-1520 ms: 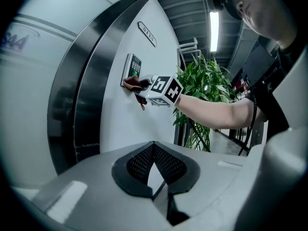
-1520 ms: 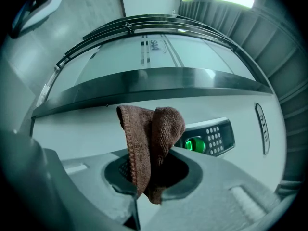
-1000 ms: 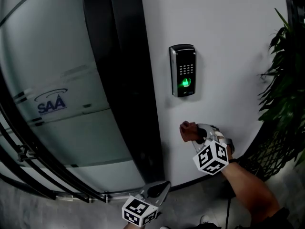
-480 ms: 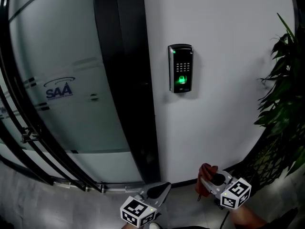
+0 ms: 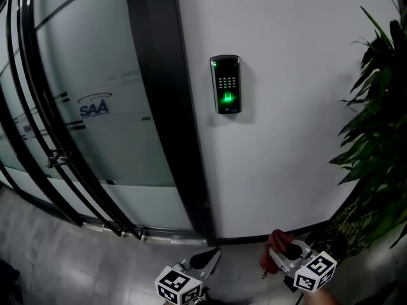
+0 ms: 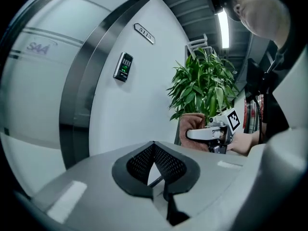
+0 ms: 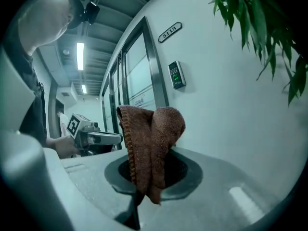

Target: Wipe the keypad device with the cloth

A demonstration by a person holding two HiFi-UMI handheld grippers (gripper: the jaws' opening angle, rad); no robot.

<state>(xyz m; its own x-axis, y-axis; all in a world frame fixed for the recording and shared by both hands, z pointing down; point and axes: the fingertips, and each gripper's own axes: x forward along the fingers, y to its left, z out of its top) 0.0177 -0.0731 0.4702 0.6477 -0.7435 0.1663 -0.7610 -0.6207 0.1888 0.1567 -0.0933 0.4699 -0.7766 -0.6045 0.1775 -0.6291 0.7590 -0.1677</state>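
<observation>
The black wall-mounted keypad device [image 5: 225, 84] with its green-lit sensor sat on the white wall [image 5: 286, 138], just right of the dark door frame [image 5: 162, 107], well above both tools. The brown terry cloth [image 7: 151, 143] was nowhere near it: my right gripper [image 5: 280, 253] was clamped on the cloth, low down beside the leafy green plant [image 5: 375, 132]. The right gripper view showed the cloth folded over and standing up out of the jaws. The head view caught only a reddish tuft of it. My left gripper [image 6: 154, 146] had its jaws closed tip to tip on nothing, which its own view made plain. Both gripper views showed a small number plate [image 6: 144, 33] above the door. The head view left it out.
</observation>
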